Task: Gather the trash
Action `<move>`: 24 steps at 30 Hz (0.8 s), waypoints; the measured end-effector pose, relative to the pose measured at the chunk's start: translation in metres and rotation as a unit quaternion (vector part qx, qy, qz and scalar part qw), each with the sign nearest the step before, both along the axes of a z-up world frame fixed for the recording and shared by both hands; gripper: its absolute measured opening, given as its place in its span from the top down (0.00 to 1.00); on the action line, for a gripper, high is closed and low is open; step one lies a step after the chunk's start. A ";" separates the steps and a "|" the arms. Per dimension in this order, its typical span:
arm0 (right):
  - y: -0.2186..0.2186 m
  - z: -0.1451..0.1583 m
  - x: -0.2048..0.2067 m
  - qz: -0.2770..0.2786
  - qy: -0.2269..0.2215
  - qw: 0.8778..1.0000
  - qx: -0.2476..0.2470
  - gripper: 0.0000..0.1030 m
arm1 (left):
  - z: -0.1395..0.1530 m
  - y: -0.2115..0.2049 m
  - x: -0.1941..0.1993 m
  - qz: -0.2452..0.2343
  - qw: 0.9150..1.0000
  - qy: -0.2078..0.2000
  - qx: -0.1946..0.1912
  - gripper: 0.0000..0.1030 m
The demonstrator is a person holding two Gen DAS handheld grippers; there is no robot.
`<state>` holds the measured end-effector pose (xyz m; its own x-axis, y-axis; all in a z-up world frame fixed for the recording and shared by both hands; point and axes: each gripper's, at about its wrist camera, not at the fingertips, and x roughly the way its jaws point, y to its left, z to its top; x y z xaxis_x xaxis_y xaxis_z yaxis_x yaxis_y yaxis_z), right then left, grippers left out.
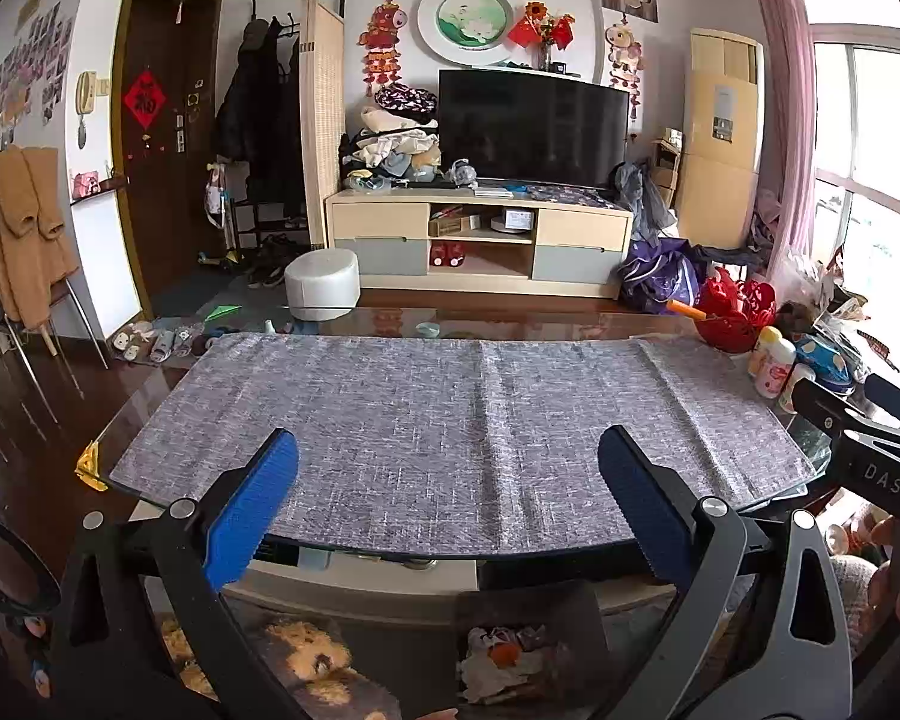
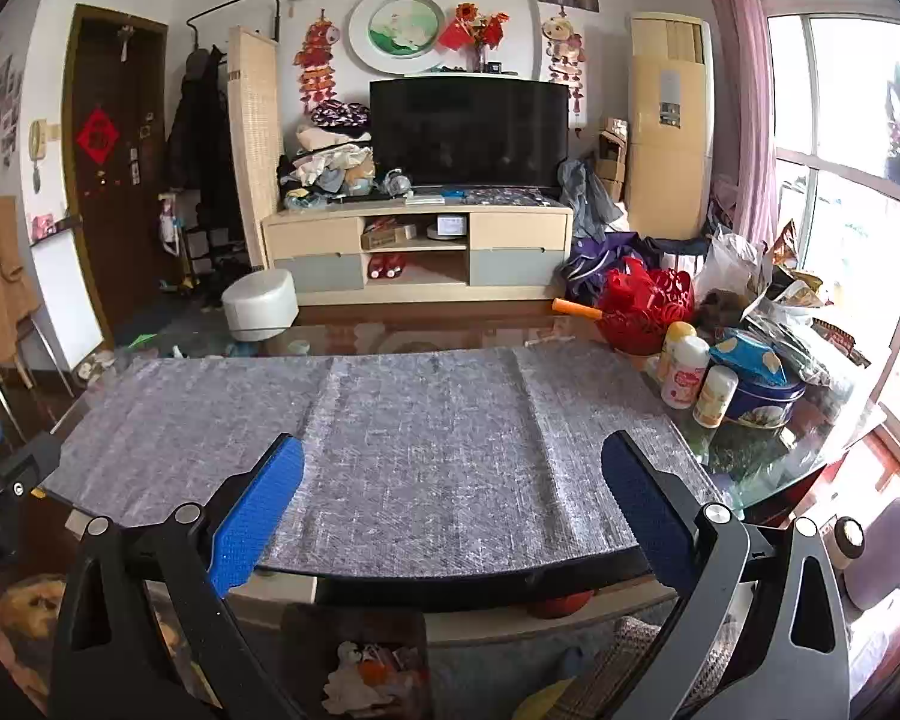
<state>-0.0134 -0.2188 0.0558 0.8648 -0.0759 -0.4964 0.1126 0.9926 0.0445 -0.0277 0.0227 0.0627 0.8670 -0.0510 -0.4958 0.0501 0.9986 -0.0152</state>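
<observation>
Oddly, I find both the left gripper [image 1: 448, 504] and right gripper [image 2: 453, 507] spread wide and empty above the bare mat [image 1: 450, 420], with crumpled trash [image 1: 501, 663] lying below my fingers, under the table edge, about equally near either.

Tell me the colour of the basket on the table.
Red; the basket shows best in the right wrist view.

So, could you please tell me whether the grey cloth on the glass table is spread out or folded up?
Spread out. The grey cloth lies flat in a single layer across the glass table, showing only crease lines.
</observation>
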 end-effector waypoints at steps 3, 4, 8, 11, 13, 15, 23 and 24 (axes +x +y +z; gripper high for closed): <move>-0.001 0.000 0.001 -0.002 0.001 1.000 0.001 0.03 | -0.001 0.000 0.001 -0.003 1.000 0.002 -0.003 0.08; -0.002 0.000 0.002 -0.002 0.001 1.000 0.001 0.03 | -0.001 -0.001 0.001 -0.004 1.000 0.003 -0.003 0.08; -0.003 0.000 0.003 -0.002 0.002 1.000 0.001 0.03 | -0.002 -0.002 0.002 -0.006 1.000 0.003 -0.003 0.08; -0.002 -0.001 0.003 -0.003 0.003 1.000 0.002 0.03 | -0.001 -0.003 0.002 -0.007 1.000 0.003 -0.003 0.08; -0.003 -0.001 0.004 -0.003 0.003 1.000 0.002 0.03 | -0.001 -0.003 0.002 -0.007 1.000 0.002 -0.003 0.08; -0.004 -0.001 0.004 -0.002 0.002 1.000 0.002 0.03 | -0.001 -0.003 0.002 -0.007 1.000 0.002 -0.003 0.08; -0.008 -0.001 0.004 -0.003 0.000 1.000 0.003 0.03 | 0.001 -0.004 0.002 -0.010 1.000 0.000 -0.002 0.08; -0.009 0.000 0.004 -0.003 0.000 1.000 0.003 0.03 | 0.001 -0.004 0.002 -0.010 1.000 0.000 -0.002 0.08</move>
